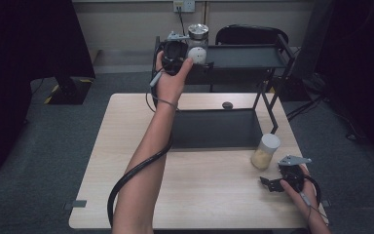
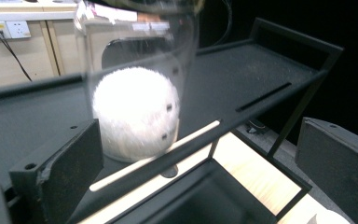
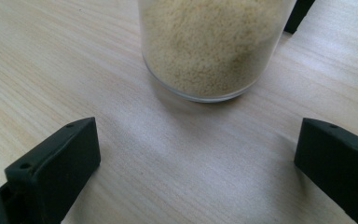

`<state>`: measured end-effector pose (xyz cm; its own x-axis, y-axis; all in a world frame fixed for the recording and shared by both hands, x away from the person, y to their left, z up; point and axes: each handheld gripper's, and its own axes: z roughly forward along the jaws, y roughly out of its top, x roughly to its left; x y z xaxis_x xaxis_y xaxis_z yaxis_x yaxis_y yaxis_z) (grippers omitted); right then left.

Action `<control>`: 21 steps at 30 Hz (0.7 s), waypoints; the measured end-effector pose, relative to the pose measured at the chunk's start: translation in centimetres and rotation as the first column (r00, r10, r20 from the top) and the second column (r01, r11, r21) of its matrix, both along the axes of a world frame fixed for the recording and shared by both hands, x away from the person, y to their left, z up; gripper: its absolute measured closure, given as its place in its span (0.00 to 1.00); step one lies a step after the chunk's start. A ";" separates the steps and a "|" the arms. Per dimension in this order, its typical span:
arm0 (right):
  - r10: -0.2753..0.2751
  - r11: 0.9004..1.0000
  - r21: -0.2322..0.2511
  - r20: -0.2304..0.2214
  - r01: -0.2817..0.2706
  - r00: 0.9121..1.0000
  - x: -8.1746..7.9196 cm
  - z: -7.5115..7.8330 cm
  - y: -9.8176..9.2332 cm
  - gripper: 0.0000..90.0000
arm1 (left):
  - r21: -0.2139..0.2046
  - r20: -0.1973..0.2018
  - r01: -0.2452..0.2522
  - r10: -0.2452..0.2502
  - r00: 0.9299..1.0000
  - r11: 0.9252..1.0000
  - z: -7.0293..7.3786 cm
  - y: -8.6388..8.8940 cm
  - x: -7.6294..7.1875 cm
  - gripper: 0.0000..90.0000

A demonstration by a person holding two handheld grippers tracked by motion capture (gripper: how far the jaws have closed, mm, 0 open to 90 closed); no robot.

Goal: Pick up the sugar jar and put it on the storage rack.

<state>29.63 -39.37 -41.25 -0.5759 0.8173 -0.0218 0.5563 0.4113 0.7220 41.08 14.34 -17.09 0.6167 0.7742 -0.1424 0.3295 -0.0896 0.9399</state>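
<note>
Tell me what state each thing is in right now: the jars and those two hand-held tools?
Left tool: open, jaws spread beside the jar on the shelf, not gripping.
Right tool: open, low over the table, holding nothing.
Jar with white fluff: upright on the black shelf, lidded.
Jar of yellow grains: upright on the table, lidded, untouched.

No readable text — labels, signs, none

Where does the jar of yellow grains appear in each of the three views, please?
High view: the jar of yellow grains stands right of centre on the table, beside the black shelf frame.
Left gripper view: its white lid is at the bottom right corner.
Right gripper view: top centre, ahead of the open jaws.
Shared landmark: the table.
</note>
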 end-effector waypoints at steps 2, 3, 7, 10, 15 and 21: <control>0.001 1.000 0.000 0.000 -0.001 1.000 0.0 0.0 0.0 0.00 | 0.001 -0.001 0.003 -0.003 1.000 1.000 -0.2 0.0 -0.1 0.01; 0.002 1.000 0.000 0.000 -0.002 1.000 0.0 0.0 0.0 0.00 | 0.000 -0.001 0.003 -0.003 1.000 1.000 -0.3 0.1 -0.2 0.01; 0.002 1.000 0.000 0.000 -0.002 1.000 0.0 0.0 0.0 0.00 | 0.007 0.018 0.015 -0.015 1.000 1.000 -1.3 0.4 -0.7 0.01; 0.002 1.000 0.000 0.000 -0.002 1.000 0.0 0.0 0.0 0.00 | 0.007 0.014 0.020 -0.020 1.000 1.000 -1.7 0.7 -1.0 0.01; 0.002 1.000 0.000 0.000 -0.002 1.000 0.0 0.0 0.0 0.00 | 0.016 0.019 0.043 -0.043 0.999 0.999 -2.4 1.1 -1.3 0.01; 0.002 1.000 0.000 0.000 -0.002 1.000 0.0 0.0 0.0 0.00 | 0.016 0.022 0.045 -0.046 0.999 0.999 -3.4 1.7 -1.8 0.01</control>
<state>29.61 -39.35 -41.25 -0.5773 0.8163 -0.0221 0.5553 0.4123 0.7223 39.31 16.01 -20.52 0.6542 0.7473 -0.1165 0.3038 -0.1186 0.9453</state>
